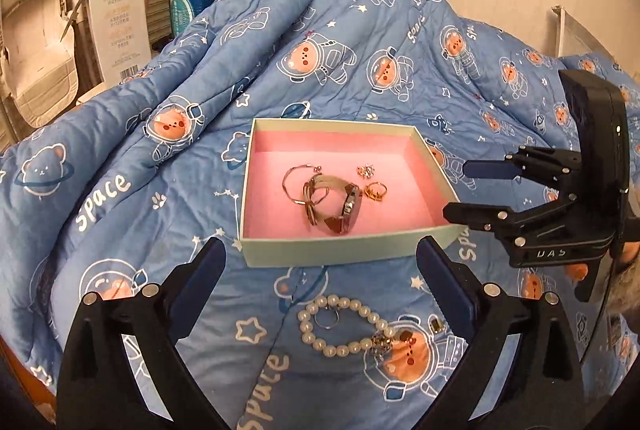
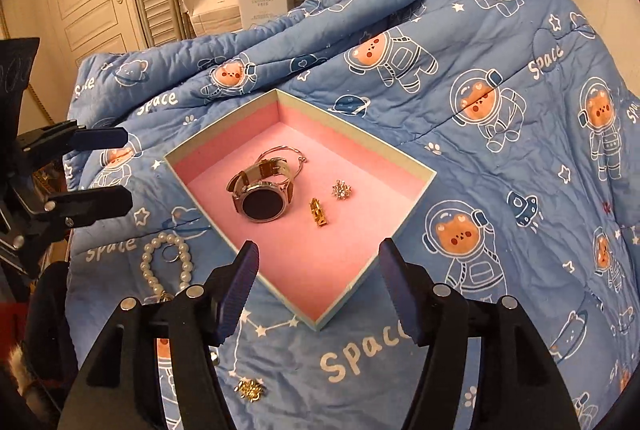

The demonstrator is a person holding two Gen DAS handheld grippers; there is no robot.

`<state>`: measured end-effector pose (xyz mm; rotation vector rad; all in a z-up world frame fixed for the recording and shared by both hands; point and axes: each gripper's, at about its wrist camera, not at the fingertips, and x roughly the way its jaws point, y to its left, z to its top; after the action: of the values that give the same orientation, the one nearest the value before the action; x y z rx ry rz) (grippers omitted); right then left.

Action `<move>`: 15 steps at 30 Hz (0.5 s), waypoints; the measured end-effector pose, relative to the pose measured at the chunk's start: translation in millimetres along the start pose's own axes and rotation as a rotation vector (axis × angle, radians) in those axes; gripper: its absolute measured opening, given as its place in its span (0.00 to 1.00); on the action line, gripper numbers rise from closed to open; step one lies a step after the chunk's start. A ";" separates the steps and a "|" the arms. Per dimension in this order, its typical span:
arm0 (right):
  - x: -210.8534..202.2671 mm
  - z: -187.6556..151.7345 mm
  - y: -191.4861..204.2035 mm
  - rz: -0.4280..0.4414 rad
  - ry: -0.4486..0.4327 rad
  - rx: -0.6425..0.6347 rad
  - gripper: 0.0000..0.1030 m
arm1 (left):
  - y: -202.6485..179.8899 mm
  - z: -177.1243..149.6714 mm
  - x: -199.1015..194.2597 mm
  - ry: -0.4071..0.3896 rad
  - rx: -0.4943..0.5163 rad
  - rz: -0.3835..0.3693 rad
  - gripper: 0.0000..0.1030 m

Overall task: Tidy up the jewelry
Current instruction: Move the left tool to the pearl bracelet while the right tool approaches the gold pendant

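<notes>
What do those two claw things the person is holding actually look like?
Both are matte black plastic. The left gripper and right gripper each have two angled arms joined by silver rivets, ending in ribbed dark-blue pads. In the left view, the right gripper's body carries pale lettering. No sleeves show.

Warm, fairly dim indoor light, both views: soft shadows along inner walls of pink box [image 1: 420,158], slight sheen on watch [image 2: 262,204] face, strong fisheye bowing and black vignette at corners, mild blur toward edges.
</notes>
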<state>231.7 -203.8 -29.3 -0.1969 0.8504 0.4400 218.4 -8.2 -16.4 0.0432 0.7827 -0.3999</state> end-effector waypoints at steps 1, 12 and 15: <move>-4.9 -4.8 0.5 0.001 -0.008 0.004 0.60 | -3.4 -6.7 -2.7 0.001 0.008 0.002 0.92; -18.9 -61.1 12.6 0.017 0.013 0.051 0.61 | -31.7 -74.1 -12.4 0.024 -0.015 -0.020 0.92; -16.8 -75.7 18.4 0.013 0.027 0.052 0.61 | -36.8 -89.8 -11.4 0.041 -0.017 -0.010 0.92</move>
<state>162.2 -218.0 -65.4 -0.1500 0.8894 0.4276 136.8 -21.8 -68.5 0.0310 0.8269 -0.4031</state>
